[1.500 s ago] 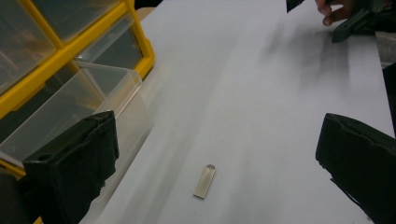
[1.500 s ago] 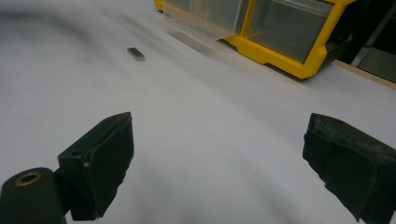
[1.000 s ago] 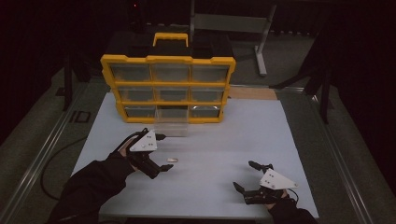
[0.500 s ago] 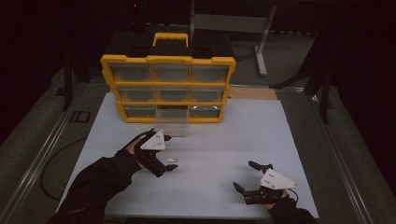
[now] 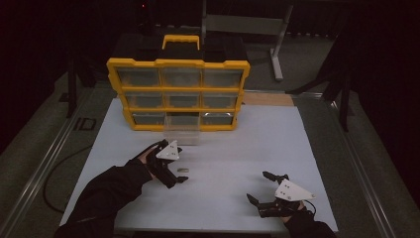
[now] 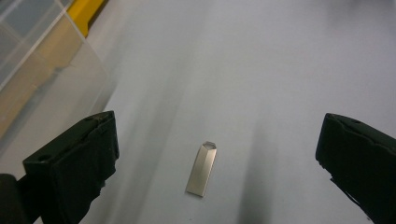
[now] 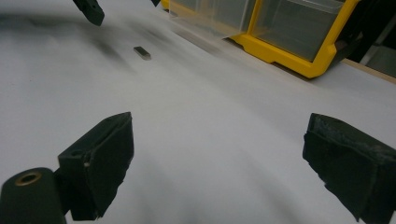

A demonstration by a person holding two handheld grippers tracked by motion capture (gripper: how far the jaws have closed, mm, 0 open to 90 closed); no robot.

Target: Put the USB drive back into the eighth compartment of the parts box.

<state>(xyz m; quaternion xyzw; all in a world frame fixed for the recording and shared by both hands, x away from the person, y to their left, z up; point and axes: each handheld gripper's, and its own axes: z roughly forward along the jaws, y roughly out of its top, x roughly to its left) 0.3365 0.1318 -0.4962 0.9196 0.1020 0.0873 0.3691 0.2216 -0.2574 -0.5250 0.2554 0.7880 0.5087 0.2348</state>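
Hovering over a white table [image 5: 237, 148], we hold our left gripper [image 6: 217, 154] with its two black jaws spread wide and nothing between them but the tabletop. Directly below, centred in the gap, lies a small flat silver metal strip with one pointed end [image 6: 203, 169]; in the high view it is a pale sliver [image 5: 183, 170] just beside the jaws of that gripper [image 5: 174, 177], a little in front of a clear plastic drawer [image 5: 182, 134] pulled out of a yellow storage cabinet with a grid of clear drawers [image 5: 178, 94].

To do this pickup well, we judge that we should lower the jaws straight down until their tips brush the surface, keep the strip midway between them, and close across its narrow width, not its length. Being thin and flat against the table, it may slide or tip, so a slow squeeze seems wise.

Our right gripper [image 5: 266, 188] rests near the table's front edge, well apart from the strip, its jaws also wide and holding nothing; its own camera sees the strip far off [image 7: 142, 52].

Lighting is dim. What the cabinet's drawers contain is too murky to tell, the room around the table is nearly black, and the exact kind of metal part stays unclear.
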